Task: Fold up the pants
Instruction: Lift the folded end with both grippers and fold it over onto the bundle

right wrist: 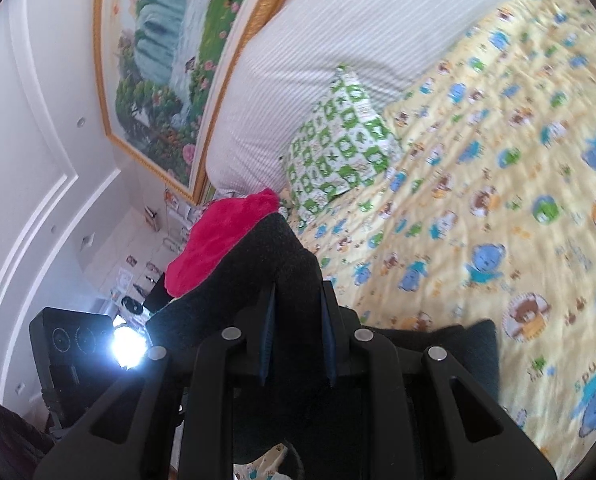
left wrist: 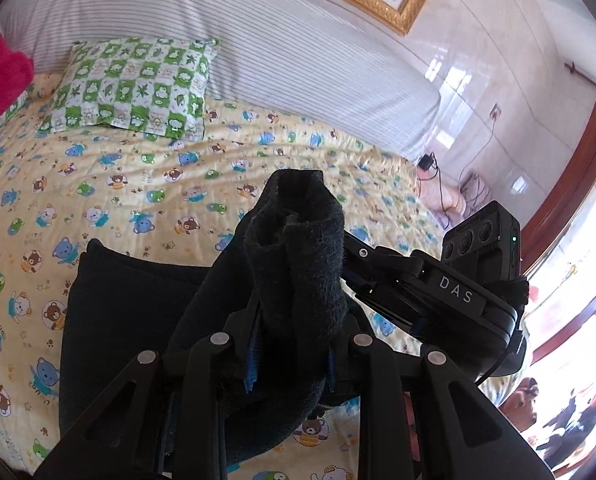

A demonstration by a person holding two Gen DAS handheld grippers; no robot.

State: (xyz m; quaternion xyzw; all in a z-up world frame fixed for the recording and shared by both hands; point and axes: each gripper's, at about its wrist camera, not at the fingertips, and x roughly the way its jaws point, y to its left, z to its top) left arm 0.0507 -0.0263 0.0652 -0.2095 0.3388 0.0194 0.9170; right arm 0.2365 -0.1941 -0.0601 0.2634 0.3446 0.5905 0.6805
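Lifting dark pants off a cartoon-print bed with both grippers

Clamping a thick bunch of fuzzy dark fabric, the left gripper (left wrist: 294, 304) is pinching the pants (left wrist: 298, 248) between its blue-padded fingers, so that the cloth is standing up in a rolled column beyond the fingertips. The rest of the pants is lying flat on the bed (left wrist: 146, 184), a dark slab spreading left of the left gripper and touching the yellow sheet with its bears. The right gripper (right wrist: 298, 340) is likewise closing on a fold of the same pants (right wrist: 266, 264), with the fabric filling the gap between its pads and rising past them. Seen from the left wrist view, the other gripper's black body marked DAS is sitting just to the right of the raised cloth. A green checked pillow (left wrist: 134, 84) is lying on the bed beyond the pants, resting against a long striped bolster (left wrist: 258, 40). A pink plush blanket (right wrist: 222, 236) is sitting at the bed's edge, beside the pillow. Above the bolster a gold-framed painting (right wrist: 158, 60) is hanging on the wall. The right wrist view is tilting strongly, with the bed blurring.
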